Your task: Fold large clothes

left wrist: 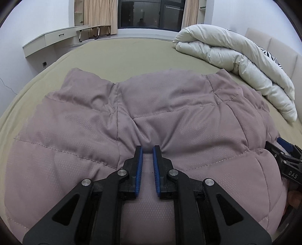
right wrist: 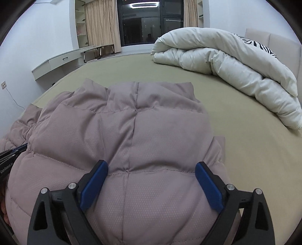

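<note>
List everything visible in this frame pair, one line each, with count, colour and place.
puffer jacket: 1, dusty mauve, quilted, on the near part of the bed under both grippers
bed: 1, olive-tan sheet, fills the middle
duvet: 1, off-white, bundled at far right by the headboard
zebra-print pillow: 1, black and white, behind the duvet
headboard: 1, beige, far right
desk: 1, pale, far left wall
curtains: beige, flanking the dark window
left gripper: black, blue pads, pinching a jacket fold
right gripper: black, blue pads, open, straddling the jacket

I see olive bed [left wrist: 122, 54] w/ white duvet [right wrist: 236, 62], dark window [left wrist: 149, 13] btwn beige curtains [right wrist: 102, 24], wall desk [left wrist: 47, 40] left.
</note>
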A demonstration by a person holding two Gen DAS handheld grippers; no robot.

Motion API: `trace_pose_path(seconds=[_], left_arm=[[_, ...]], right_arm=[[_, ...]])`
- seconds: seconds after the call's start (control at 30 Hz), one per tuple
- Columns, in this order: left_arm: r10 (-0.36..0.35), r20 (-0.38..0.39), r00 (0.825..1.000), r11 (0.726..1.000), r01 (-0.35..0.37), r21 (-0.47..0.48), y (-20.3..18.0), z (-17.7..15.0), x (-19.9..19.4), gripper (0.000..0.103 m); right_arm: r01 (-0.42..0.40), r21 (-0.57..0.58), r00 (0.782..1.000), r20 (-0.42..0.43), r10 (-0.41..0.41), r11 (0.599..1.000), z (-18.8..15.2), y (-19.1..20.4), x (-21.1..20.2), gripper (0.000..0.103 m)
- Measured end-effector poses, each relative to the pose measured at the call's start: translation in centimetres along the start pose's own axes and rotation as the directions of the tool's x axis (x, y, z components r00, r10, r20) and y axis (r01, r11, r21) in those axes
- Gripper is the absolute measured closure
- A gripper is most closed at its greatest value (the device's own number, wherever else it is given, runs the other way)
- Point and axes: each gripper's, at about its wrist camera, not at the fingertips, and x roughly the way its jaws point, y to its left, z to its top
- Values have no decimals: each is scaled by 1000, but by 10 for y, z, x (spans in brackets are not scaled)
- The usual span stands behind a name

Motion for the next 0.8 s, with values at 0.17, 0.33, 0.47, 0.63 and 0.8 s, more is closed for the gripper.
trace_pose_path(seconds=[0.17, 0.33, 0.47, 0.63, 0.8], left_arm=[[-49, -38, 998, 998, 47, -49, 16, 8, -9, 92], [-7, 88, 996, 989, 20, -144, 55, 17, -87, 92], [82, 12, 997, 988, -80, -133, 78, 11, -66, 92], [76, -40, 996, 991, -80, -105, 88, -8, -28, 92], [71, -49, 996, 994, -75, -80, 86, -11, -16, 92]], right_arm=[[-28, 25, 999, -37, 29, 999, 9, -9, 2, 7], [-107, 132, 994, -8, 109, 985, 30, -8, -54, 23], [-189, 17, 980, 63, 188, 982, 35, 41, -87, 20], [-165, -117, 981, -127, 150, 979, 13, 95, -36, 11], [-153, -129, 988, -55, 147, 980, -6, 90, -21, 0]])
